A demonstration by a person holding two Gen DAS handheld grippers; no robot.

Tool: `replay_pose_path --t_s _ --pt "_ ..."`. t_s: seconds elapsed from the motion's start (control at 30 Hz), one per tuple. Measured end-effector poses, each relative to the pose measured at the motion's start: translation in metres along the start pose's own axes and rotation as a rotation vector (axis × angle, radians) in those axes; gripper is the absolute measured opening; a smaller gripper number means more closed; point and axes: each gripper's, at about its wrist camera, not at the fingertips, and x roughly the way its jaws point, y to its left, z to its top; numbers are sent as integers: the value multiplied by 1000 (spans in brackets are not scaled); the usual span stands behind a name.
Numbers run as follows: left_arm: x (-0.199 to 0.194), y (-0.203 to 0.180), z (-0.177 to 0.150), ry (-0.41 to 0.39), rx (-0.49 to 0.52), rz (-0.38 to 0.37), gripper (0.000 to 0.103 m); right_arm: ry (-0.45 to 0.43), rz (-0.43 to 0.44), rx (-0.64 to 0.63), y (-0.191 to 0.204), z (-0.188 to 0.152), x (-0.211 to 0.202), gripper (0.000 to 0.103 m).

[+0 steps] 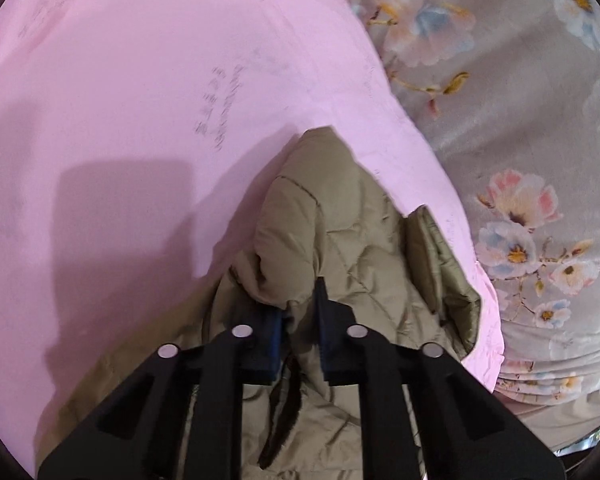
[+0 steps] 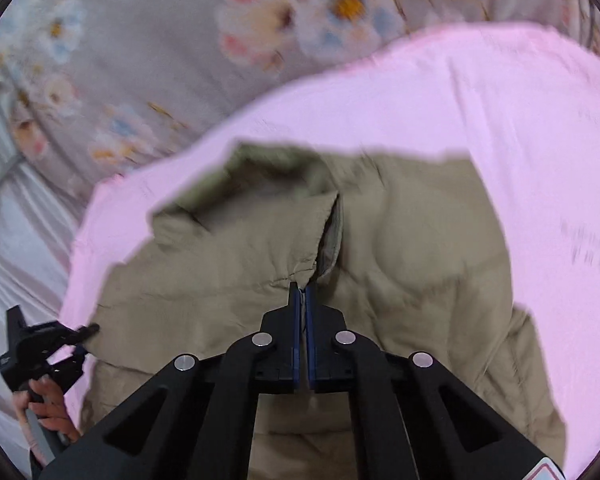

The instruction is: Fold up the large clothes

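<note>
A khaki quilted jacket lies bunched on a pink sheet. My left gripper is shut on a fold of the jacket, with fabric pinched between its blue pads. In the right wrist view the jacket spreads over the pink sheet. My right gripper is shut tight on a jacket edge beside an open seam. The left gripper also shows at the lower left of this view, at the jacket's left edge, held by a hand.
A grey floral bedspread lies under the pink sheet and shows to the right in the left wrist view and at the top in the right wrist view. Pale pleated fabric hangs at the left edge.
</note>
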Motion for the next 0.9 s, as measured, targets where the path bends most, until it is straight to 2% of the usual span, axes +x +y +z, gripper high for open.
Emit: replay_pose_path --t_s 0.07,0.13,0.17,0.2,0.3,0.37,0.4,0.53,0.7,0.8,0.87,0.9 --pt "-20 -10 -5 -41 55 -12 6 -103 42 -33 16 11 -37 3" --pt "-41 -21 -17 -92 154 -10 5 -199 25 -97 27 10 -71 2" --pt "-44 -22 -23 -99 188 2 5 -207 9 -115 25 7 -75 2" --pt "-39 -22 -30 -94 220 32 5 -184 -20 -121 20 1 -70 2" --pt "-5 -13 -46 -52 267 159 5 -20 -107 -72 -10 -24 -22 2" --pt "10 -6 -54 -44 285 193 5 60 -146 -67 -22 -45 4 2" --pt "11 -6 -59 -66 317 208 6 77 -149 -69 -23 -52 10 2" --pt "21 -10 -72 -111 414 273 6 82 -192 -123 -15 -59 18 3" --pt "32 -13 -83 -154 490 340 7 90 -195 -132 -18 -61 21 2" --pt "30 -9 -81 -161 487 330 7 94 -172 -109 -22 -62 17 3" --pt "23 -8 -80 -154 486 330 14 101 -176 -105 -22 -61 12 4" --pt "13 -9 -81 -154 499 340 17 101 -192 -111 -21 -60 6 9"
